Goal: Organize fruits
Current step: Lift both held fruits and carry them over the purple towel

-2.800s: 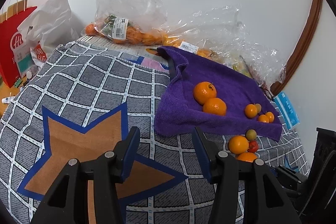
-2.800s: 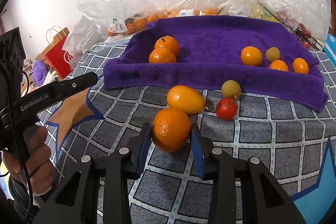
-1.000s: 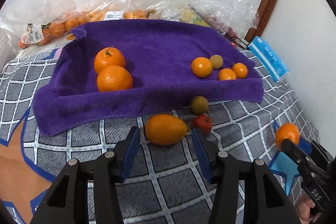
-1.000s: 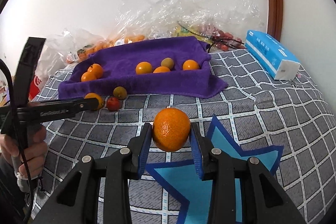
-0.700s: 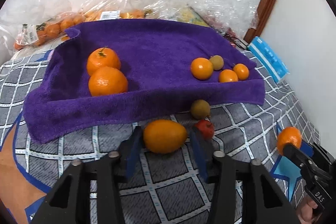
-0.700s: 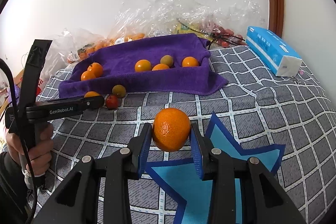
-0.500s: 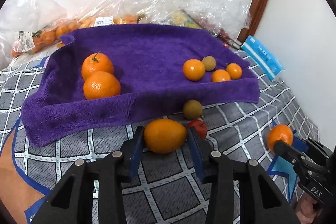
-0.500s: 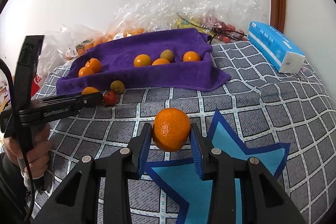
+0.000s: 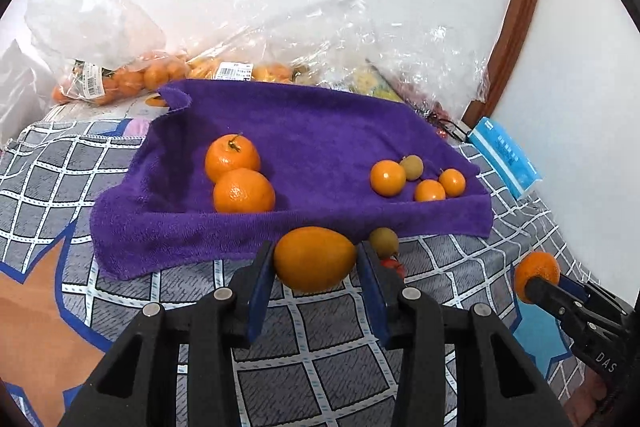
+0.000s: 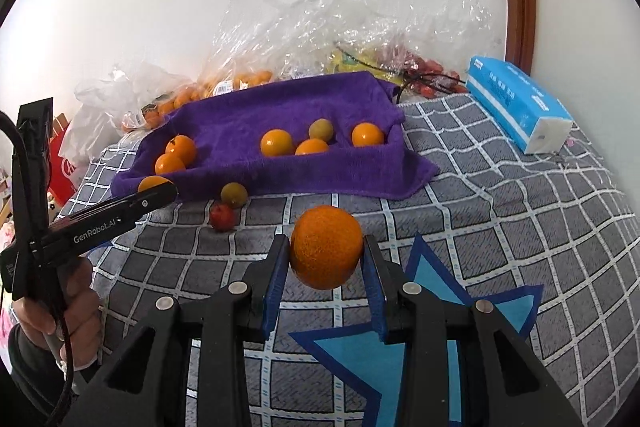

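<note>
Left hand-held gripper (image 9: 316, 267): clamped on oval orange fruit (image 9: 315, 259), long axis crosswise; purple towel (image 9: 320, 131) just beyond at 12 o'clock. Right hand-held gripper (image 10: 325, 263): clamped on mandarin (image 10: 326, 253); towel farther, 11 o'clock.

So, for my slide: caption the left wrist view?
Left hand-held gripper clamps an oval orange fruit before the purple towel.

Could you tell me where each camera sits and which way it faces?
Left wrist: behind the left claw, shut on the oval orange fruit; faces the purple towel; right claw at right.
Right wrist: behind the right claw, shut on the round orange; faces the towel; left claw and hand at left.
Shared: towel, both held fruits.
</note>
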